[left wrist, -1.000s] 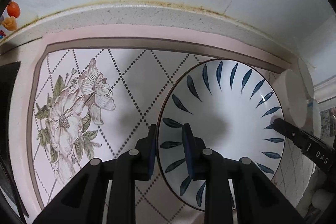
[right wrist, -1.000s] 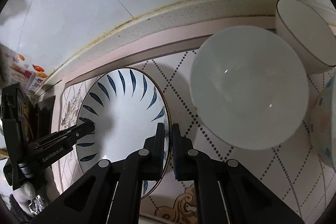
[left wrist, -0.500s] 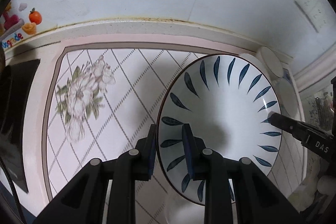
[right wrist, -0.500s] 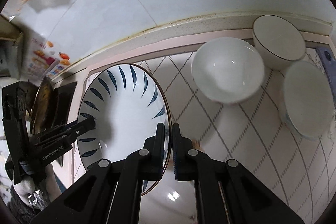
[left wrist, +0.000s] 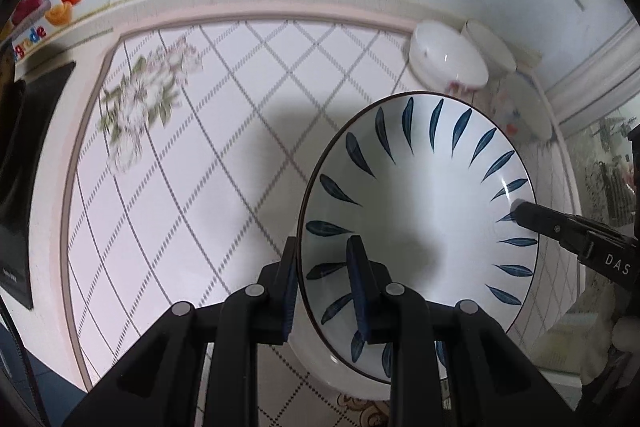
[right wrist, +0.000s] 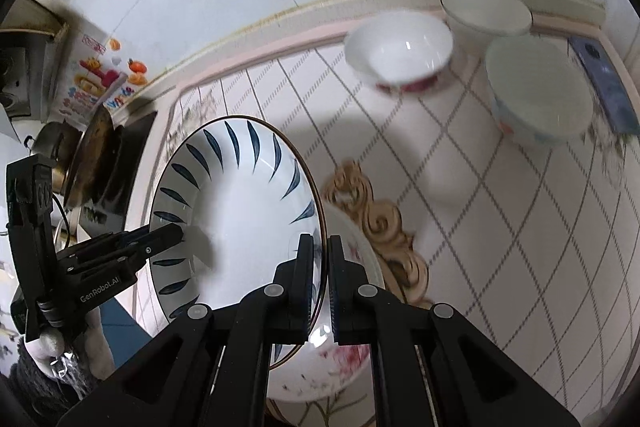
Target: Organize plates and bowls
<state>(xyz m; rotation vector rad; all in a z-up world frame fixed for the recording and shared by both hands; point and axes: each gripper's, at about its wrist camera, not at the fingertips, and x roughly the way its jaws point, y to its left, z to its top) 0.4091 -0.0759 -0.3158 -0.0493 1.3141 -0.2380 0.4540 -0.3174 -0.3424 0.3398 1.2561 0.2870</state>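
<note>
- Left gripper [left wrist: 322, 283] and right gripper [right wrist: 323, 281] each clamp opposite rims of the blue-leaf plate [left wrist: 416, 227], held above a floral plate [right wrist: 352, 359].
- Farther off, three bowls [right wrist: 400, 51] stand on the patterned mat [left wrist: 192, 163].

The plate [left wrist: 420, 227] is white with dark blue leaf strokes fanning round its rim and a thin brown edge. The plate under it [right wrist: 352, 359] is white with reddish-pink flower marks. The mat [left wrist: 180, 187] is white with a grey dotted diamond grid, a pink border, a pale flower spray far left and gold scrollwork near. Far right, one bowl [right wrist: 400, 51] is white with a red band; another bowl [right wrist: 540, 99] is white with blue and orange marks. Both grippers are black.
</note>
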